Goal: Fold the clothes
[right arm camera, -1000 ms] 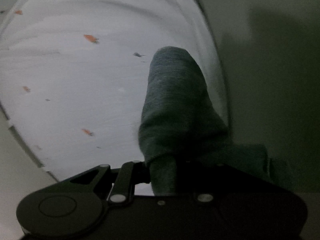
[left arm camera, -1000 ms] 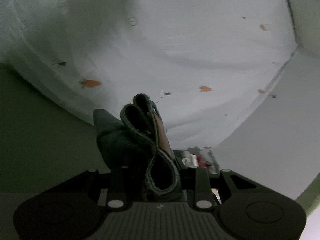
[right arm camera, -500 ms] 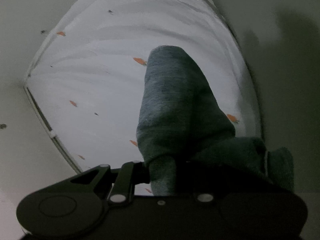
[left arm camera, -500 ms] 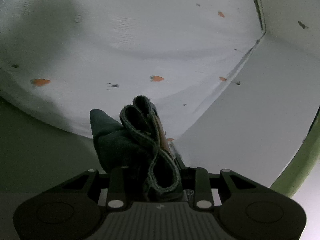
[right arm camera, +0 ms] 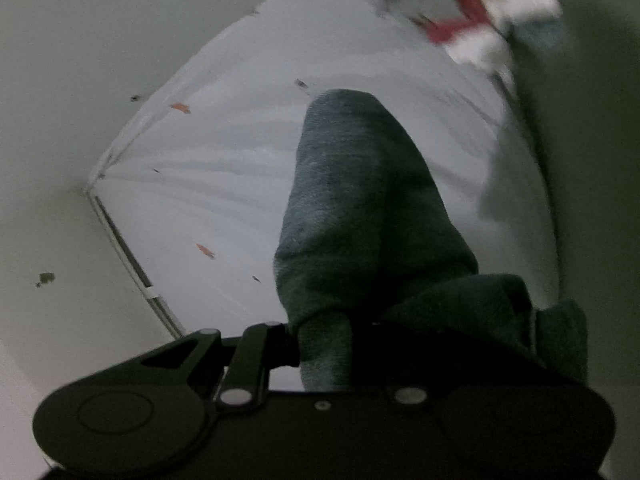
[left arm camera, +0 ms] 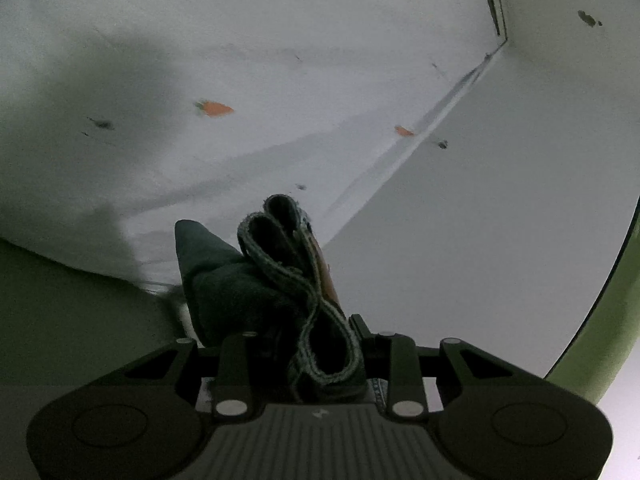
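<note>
Left wrist view: the left tool (left arm camera: 316,344) grips a bunched hem of the dark garment (left arm camera: 280,276), which rises straight ahead above the white carrot-print sheet (left arm camera: 280,80).

Right wrist view: the right tool (right arm camera: 340,344) clamps another fold of the garment (right arm camera: 368,208), its length running forward and trailing off right.

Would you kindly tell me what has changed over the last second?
Both tongs swung across the white carrot-print sheet: the wall corner came into the left view, and a red and white object into the right. Both stayed shut on the dark garment, its bunched hem unchanged.
</note>
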`<action>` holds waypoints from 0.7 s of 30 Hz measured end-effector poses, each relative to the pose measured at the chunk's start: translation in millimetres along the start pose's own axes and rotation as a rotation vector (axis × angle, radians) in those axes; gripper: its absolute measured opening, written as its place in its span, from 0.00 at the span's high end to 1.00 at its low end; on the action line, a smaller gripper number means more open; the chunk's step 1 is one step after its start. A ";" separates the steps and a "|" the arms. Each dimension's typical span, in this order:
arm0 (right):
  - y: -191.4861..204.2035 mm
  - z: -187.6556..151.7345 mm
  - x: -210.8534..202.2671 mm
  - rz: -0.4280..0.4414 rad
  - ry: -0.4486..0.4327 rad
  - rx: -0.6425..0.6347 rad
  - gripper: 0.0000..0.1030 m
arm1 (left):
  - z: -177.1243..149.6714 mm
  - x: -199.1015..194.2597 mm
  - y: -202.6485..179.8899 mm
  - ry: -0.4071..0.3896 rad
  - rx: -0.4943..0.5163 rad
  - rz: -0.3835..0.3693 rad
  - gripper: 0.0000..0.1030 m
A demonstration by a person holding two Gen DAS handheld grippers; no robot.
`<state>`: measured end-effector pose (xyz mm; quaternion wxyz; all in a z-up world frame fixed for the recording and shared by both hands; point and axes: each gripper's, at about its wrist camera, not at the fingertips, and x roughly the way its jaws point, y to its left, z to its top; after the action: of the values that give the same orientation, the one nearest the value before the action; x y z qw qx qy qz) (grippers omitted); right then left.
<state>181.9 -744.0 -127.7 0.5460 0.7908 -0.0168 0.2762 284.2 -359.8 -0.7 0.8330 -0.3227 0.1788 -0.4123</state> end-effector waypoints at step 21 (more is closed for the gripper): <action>61.8 213.6 67.2 0.172 -0.221 -0.149 0.82 | 76.8 333.6 -37.8 0.119 0.247 -0.213 0.68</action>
<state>307.9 -936.9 -98.0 0.5722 0.7695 -0.1647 0.2312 504.8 -614.6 70.5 0.8060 -0.2100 0.1404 -0.5353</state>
